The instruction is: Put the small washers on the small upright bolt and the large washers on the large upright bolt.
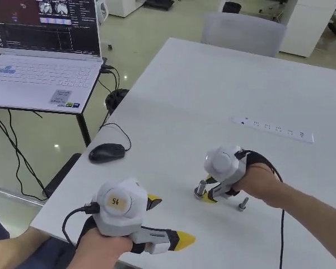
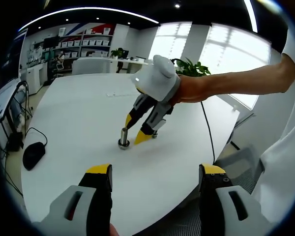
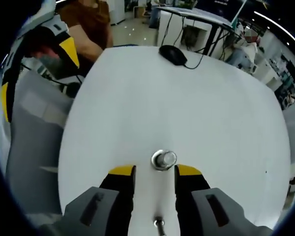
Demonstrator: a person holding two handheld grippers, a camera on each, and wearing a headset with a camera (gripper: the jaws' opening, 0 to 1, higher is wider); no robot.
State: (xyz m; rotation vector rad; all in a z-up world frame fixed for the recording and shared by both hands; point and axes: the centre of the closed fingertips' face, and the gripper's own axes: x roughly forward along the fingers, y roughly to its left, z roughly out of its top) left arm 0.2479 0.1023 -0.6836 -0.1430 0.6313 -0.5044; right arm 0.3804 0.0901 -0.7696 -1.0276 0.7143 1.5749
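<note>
the right claw (image 3: 155,170) is spread, its two yellow-tipped jaws apart with nothing pinched between them, and it points down at the white bench (image 1: 213,89). the large upright steel bolt (image 3: 163,159) stands on the bench just in front of the jaw tips, in line with the gap between them. the tips are very close to it, but i cannot tell if one touches it. around the foot of this bolt there is a wider metal ring, and i cannot tell if it is a washer or the bolt's own head. the small upright steel bolt (image 1: 243,204) stands near the large one, on the bench just beside the person's right hand. in the right gripper view it shows low down between the two jaws. the left claw (image 2: 156,169) is spread wide and holds nothing. it hangs above the near edge of the bench, well apart from both bolts, and looks toward them and toward the right claw. a black computer mouse (image 1: 106,152) lies near the left edge of the bench. a white power strip (image 1: 273,129) lies further back on the right. an open laptop (image 1: 42,73) sits on a separate small table at the left, and a grey chair (image 1: 243,31) stands behind the far edge of the bench.
</note>
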